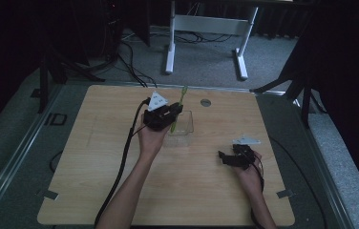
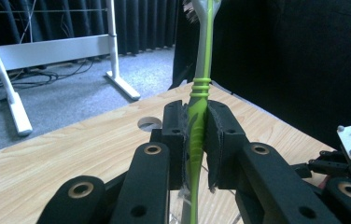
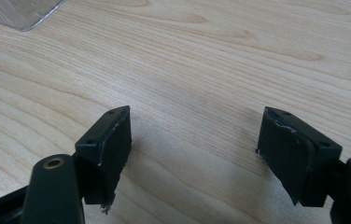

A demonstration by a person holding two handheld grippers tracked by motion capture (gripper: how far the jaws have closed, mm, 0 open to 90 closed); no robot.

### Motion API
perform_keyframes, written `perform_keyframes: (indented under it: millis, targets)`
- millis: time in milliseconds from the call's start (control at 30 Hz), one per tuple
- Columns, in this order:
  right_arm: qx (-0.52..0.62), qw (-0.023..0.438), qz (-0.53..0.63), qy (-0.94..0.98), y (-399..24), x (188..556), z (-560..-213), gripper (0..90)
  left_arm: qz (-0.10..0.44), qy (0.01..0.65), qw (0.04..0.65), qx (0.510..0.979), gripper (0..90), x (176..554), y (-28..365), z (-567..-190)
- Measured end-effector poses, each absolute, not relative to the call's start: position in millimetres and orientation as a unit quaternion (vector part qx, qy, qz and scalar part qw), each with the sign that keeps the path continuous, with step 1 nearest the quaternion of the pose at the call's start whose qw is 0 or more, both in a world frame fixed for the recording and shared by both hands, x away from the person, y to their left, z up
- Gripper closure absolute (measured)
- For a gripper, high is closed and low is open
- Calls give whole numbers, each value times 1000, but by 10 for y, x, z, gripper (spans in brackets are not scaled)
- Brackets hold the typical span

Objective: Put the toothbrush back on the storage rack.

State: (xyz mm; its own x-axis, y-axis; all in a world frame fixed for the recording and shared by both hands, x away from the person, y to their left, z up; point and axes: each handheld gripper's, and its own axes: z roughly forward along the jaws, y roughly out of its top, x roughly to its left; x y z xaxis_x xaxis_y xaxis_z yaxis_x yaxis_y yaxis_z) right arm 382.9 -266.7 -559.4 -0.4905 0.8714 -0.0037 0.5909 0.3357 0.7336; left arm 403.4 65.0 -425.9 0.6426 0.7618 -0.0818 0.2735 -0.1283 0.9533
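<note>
Both pads of the left gripper [image 2: 196,140] clamp the green toothbrush [image 2: 197,116] upright, bristles up, just above the clear plastic container [image 1: 183,128], probably to lower its handle inside. Right of that container, the right gripper [image 3: 194,144] rests wide open and empty on the wooden table [image 1: 96,167].

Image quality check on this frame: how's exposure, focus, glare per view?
High view: dim, surroundings near black, clear container barely readable beside the left gripper. Left gripper view: brighter; green toothbrush sharp between the closed pads, head cropped at the top, backdrop at right black. Right gripper view: evenly lit, table grain crisp, right gripper open, no glare.
</note>
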Motion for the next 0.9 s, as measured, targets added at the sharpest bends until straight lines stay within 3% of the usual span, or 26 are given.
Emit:
perform_keyframes:
  millis: [900]
  targets:
    - [462,203,345,792,-2667,3829,-5594,257,236,367,528,729,789,4165,644,-4482]
